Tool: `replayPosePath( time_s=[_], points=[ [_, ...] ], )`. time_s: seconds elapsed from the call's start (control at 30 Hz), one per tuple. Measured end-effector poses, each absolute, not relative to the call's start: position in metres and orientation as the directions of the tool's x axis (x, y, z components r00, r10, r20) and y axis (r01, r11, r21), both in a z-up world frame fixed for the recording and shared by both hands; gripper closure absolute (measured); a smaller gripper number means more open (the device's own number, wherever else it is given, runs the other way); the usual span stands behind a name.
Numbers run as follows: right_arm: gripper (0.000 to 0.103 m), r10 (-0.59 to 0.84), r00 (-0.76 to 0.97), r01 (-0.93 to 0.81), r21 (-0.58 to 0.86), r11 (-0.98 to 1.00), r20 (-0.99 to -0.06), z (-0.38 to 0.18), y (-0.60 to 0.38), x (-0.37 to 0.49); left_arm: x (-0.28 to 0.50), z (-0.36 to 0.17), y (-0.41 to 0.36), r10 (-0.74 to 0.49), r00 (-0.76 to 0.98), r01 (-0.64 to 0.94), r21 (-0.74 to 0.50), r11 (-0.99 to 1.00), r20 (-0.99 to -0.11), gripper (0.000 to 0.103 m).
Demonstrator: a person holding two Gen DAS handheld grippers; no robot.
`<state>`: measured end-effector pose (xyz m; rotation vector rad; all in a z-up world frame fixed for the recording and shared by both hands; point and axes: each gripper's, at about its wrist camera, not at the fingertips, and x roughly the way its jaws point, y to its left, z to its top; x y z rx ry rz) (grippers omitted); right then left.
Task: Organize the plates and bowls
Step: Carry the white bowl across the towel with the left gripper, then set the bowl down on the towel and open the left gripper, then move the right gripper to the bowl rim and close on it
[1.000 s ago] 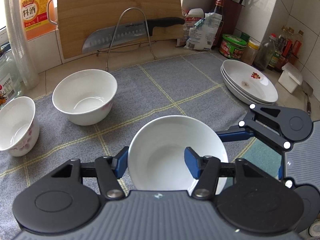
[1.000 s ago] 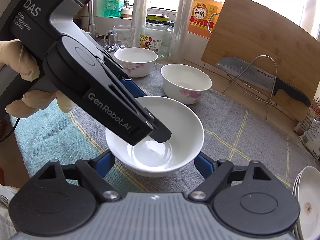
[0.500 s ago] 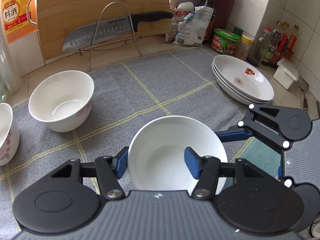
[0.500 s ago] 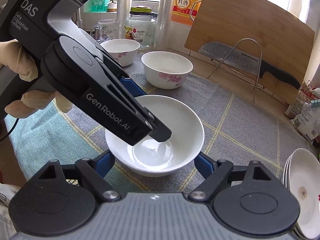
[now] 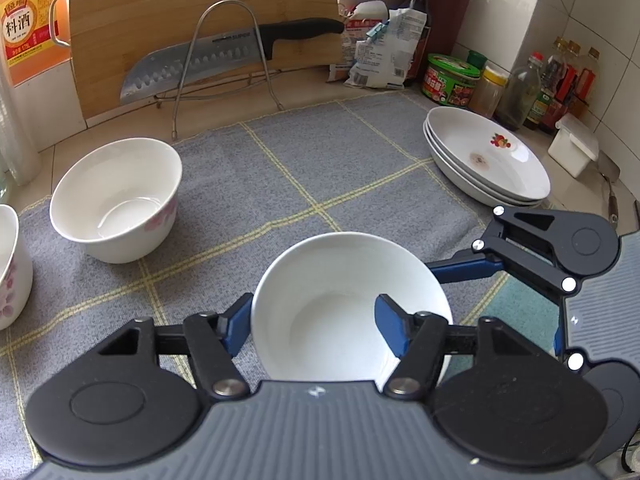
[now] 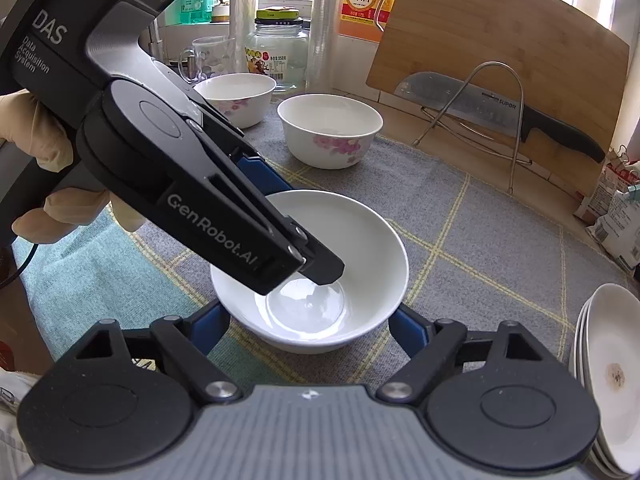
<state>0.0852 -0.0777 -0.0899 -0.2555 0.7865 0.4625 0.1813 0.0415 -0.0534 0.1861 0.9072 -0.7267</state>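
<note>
Two grippers: left gripper pinching bowl rim; right gripper gaping, straddling it
Tip: keeping it level, heading 10 o'clock toward floral bowl

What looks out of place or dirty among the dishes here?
The top plate of the stack at right carries a brownish smudge near its centre, beside the printed fruit motif. The bowls look clean and upright; the plain bowl sits in the left tongs.

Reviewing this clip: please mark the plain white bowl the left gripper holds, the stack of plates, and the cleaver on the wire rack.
Plain white bowl (image 5: 340, 312): left wrist view, on its inner wall.
Stack of plates (image 5: 480, 160): left wrist view, on the top plate's inner surface.
Cleaver (image 5: 192, 64): left wrist view, on the dimpled blade.
</note>
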Motion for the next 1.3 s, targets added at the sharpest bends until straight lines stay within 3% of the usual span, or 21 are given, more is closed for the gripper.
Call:
replayPosePath(
  time_s=[0.03,0.07,0.1,0.43,0.97,1.3],
  points=[
    [0.011,0.306,0.613,-0.489,-0.046,0.871,-0.728,-0.090,-0.078,0.086,0.181,-0.053,0.042,-0.492,0.406,0.642,-0.144,0.754,-0.770,0.020],
    [0.004,0.303,0.617,-0.487,-0.050,0.872,-0.726,-0.090,-0.078,0.086,0.181,-0.052,0.043,-0.485,0.423,0.632,-0.134,0.763,-0.766,0.011],
    [0.000,0.300,0.627,-0.486,-0.061,0.872,-0.719,-0.090,-0.079,0.085,0.180,-0.051,0.044,-0.481,0.434,0.625,-0.130,0.770,-0.762,0.010],
    [0.000,0.353,0.605,-0.527,-0.026,0.850,-0.714,-0.081,-0.093,0.082,0.177,-0.038,0.062,-0.424,0.544,0.500,-0.127,0.857,-0.724,0.008],
    [0.000,0.509,0.522,-0.673,0.037,0.739,-0.685,-0.043,-0.124,0.142,0.172,-0.023,0.093,-0.118,0.745,0.162,0.007,0.987,-0.657,0.008],
    [0.000,0.477,0.546,-0.634,0.033,0.773,-0.689,-0.030,-0.096,0.190,0.216,-0.050,0.106,-0.156,0.726,0.197,-0.015,0.980,-0.670,0.008]
  ],
)
